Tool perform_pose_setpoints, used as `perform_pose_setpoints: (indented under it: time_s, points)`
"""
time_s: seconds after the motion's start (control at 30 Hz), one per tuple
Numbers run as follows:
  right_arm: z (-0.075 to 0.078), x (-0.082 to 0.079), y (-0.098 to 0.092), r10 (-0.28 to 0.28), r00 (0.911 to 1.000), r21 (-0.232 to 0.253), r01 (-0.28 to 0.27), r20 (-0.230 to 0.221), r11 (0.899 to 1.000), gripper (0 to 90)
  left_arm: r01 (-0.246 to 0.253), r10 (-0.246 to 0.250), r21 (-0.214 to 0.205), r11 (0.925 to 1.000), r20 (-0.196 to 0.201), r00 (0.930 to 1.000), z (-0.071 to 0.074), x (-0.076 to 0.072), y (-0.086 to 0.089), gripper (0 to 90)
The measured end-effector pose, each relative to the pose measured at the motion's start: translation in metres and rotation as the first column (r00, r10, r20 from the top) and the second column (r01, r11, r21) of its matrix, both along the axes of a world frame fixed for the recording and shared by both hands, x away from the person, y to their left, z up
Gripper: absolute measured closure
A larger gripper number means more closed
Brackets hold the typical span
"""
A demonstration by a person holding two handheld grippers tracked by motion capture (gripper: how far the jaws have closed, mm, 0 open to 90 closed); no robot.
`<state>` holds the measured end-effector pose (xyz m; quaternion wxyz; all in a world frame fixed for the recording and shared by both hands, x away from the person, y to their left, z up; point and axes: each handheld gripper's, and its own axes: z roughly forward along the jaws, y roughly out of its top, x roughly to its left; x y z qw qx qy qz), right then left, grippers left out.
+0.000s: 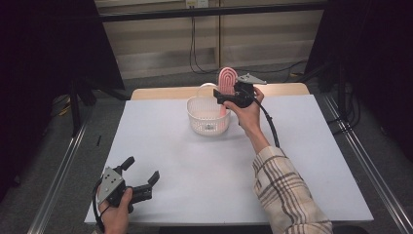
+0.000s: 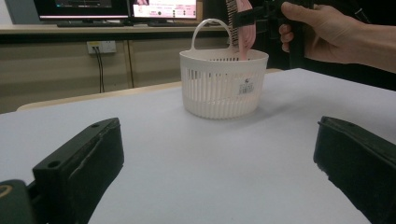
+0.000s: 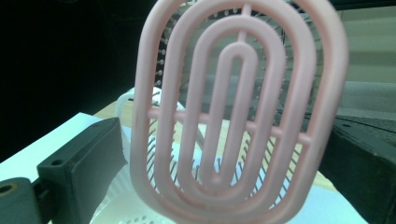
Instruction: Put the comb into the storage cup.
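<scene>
Pink hairbrush (image 3: 238,112), seemingly clamped in right gripper (image 1: 233,95), above basket (image 1: 207,122).

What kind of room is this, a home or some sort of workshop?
Probably a lab or recording room, not a home: computer monitors stand on a back shelf, cables hang down the wall, and the bare white table carries just a basket.
</scene>
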<state>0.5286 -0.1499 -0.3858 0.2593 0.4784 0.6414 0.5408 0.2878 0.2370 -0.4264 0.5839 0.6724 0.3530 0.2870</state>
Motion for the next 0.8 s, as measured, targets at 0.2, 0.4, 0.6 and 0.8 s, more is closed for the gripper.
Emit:
perform_pose_setpoints:
  time_s: [0.2,0.4,0.6,0.8]
  points:
    - [-0.001,-0.003,0.0,0.007,1.0,-0.002,-0.007,0.002,1.0,2.6,-0.002,0.002,-0.003,1.0,-0.003,1.0,0.0,0.0,0.0,1.7]
    - [0.002,-0.006,-0.002,0.009,0.9998,0.003,-0.009,0.015,1.0,2.5,-0.003,0.003,-0.001,1.0,-0.002,1.0,0.0,0.0,0.0,1.7]
    - [0.007,-0.01,-0.004,0.015,0.9995,-0.001,-0.015,0.028,1.0,1.9,-0.003,0.003,0.003,1.0,0.001,1.0,0.0,0.0,0.0,1.7]
    - [0.009,-0.013,-0.005,0.011,0.9993,-0.005,-0.011,0.037,1.0,1.6,-0.003,0.003,0.0,1.0,-0.002,1.0,0.0,0.0,0.0,1.7]
